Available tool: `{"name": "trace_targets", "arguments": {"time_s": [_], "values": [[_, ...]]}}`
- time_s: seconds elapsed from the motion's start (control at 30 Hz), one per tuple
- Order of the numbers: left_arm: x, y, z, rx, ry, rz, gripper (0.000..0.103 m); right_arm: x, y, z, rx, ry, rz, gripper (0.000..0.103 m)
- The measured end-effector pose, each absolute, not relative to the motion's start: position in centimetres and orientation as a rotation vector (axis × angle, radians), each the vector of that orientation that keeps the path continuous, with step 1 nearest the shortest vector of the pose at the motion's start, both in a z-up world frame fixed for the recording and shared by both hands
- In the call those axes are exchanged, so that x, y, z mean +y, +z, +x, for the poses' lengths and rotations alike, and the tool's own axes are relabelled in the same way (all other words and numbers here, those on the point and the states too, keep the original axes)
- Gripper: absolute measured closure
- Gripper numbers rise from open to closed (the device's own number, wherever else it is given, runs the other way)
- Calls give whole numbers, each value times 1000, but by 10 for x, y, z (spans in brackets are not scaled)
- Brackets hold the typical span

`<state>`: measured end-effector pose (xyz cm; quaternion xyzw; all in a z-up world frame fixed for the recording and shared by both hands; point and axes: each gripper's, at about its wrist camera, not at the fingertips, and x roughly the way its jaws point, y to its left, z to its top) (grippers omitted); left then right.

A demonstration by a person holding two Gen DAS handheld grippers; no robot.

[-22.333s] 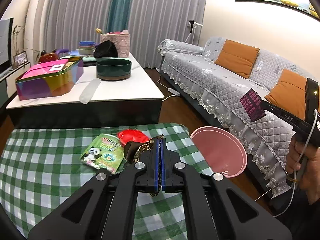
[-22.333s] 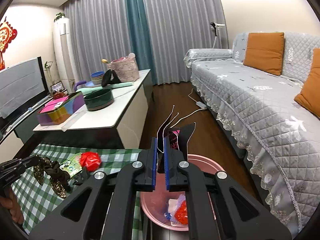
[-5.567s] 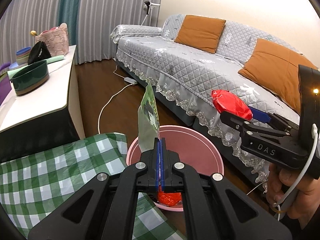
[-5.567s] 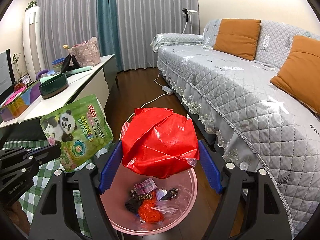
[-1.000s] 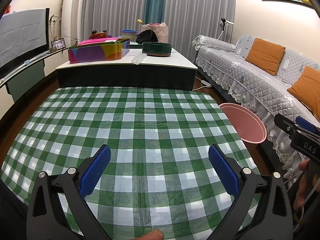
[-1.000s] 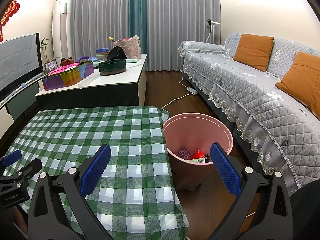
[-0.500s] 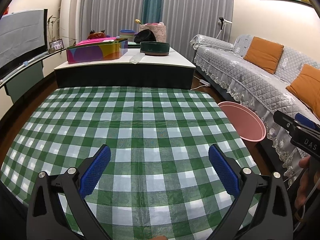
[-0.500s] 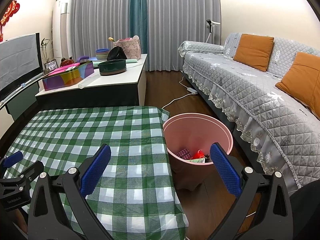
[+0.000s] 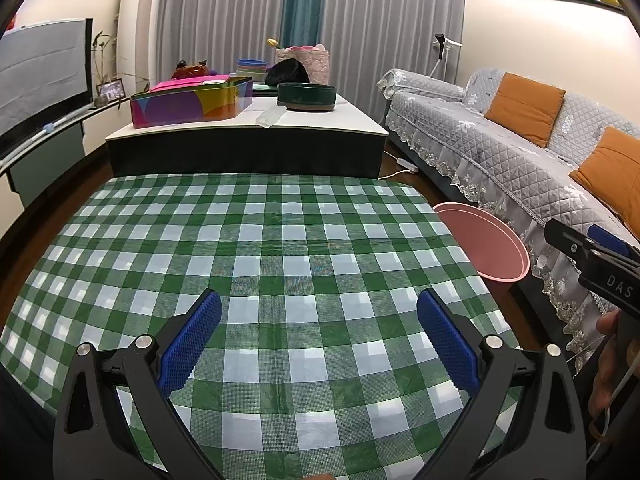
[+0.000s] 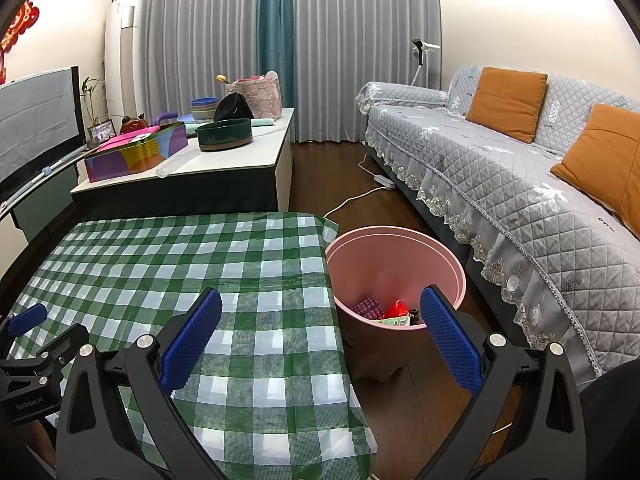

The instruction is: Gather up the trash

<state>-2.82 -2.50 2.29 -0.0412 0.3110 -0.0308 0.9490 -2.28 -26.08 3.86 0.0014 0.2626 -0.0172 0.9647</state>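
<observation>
A pink trash bin [image 10: 396, 256] stands on the floor at the right end of the green checked table [image 10: 160, 264]. Wrappers lie in its bottom, among them a red one [image 10: 396, 309] and a purple patterned one [image 10: 367, 306]. The bin also shows in the left wrist view [image 9: 486, 242]. My left gripper [image 9: 318, 334] is open and empty above the near part of the table [image 9: 260, 248]. My right gripper [image 10: 320, 332] is open and empty over the table's right edge, near the bin. No trash shows on the cloth.
A white-topped low cabinet [image 9: 248, 132] behind the table carries a colourful box [image 9: 192, 102], a dark green bowl [image 9: 306, 96] and other items. A grey sofa [image 10: 520, 176] with orange cushions runs along the right. A white power cord [image 10: 360, 196] lies on the wooden floor.
Almost nothing has moved in the last second; both grippers stay open and the views shift only slightly.
</observation>
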Motion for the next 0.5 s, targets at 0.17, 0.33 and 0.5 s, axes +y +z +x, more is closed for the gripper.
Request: {"name": "trace_targets", "arguments": {"time_s": [0.17,0.33,0.5], "values": [[-26,24,-29,627,-60,-84,8,-261,38,-23,535,-34,-1,5],[-28,24,-30,617,-66,-78,9,-261,38,-23,533,-34,0,5],[-26,23,-27,629,-60,-83,8,-261,40,-22,539,-33,1,5]]}}
